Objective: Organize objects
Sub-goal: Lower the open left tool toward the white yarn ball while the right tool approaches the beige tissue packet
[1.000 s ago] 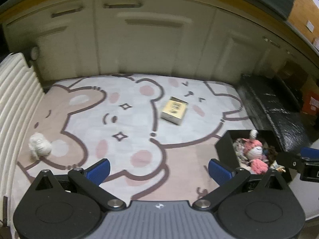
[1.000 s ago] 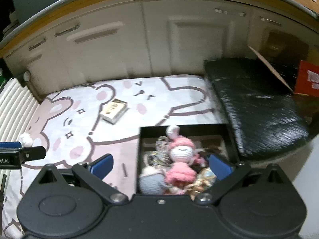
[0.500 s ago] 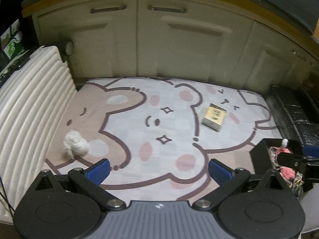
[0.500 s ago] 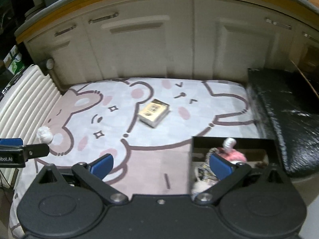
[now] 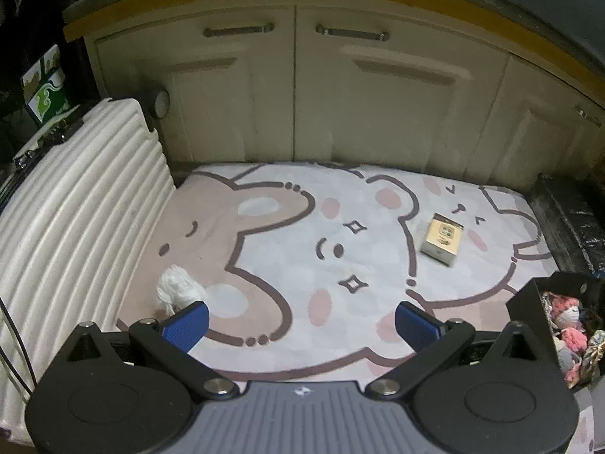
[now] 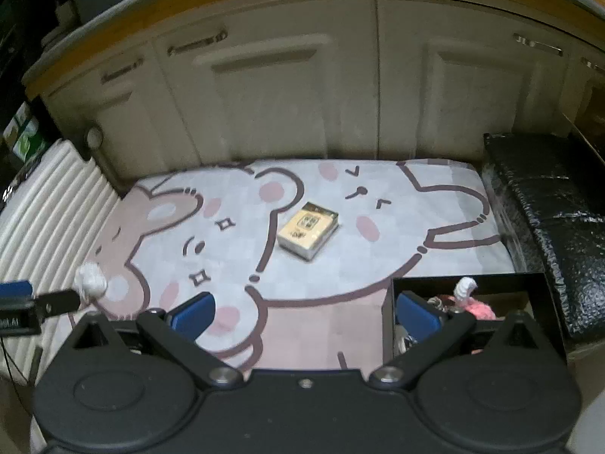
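Left wrist view: your left gripper [image 5: 300,319] has its fingers spread and empty above the one rug [image 5: 287,249]. One black bin [image 5: 529,302], right of the fingers, collects toys. One box [image 5: 441,239] lies ahead-right; one white fluffy toy [image 5: 177,289] touches the left fingertip. Right gripper [image 6: 304,312] fingers spread, empty.

Both wrist views look down, from apart, onto one rug [image 5: 302,257].
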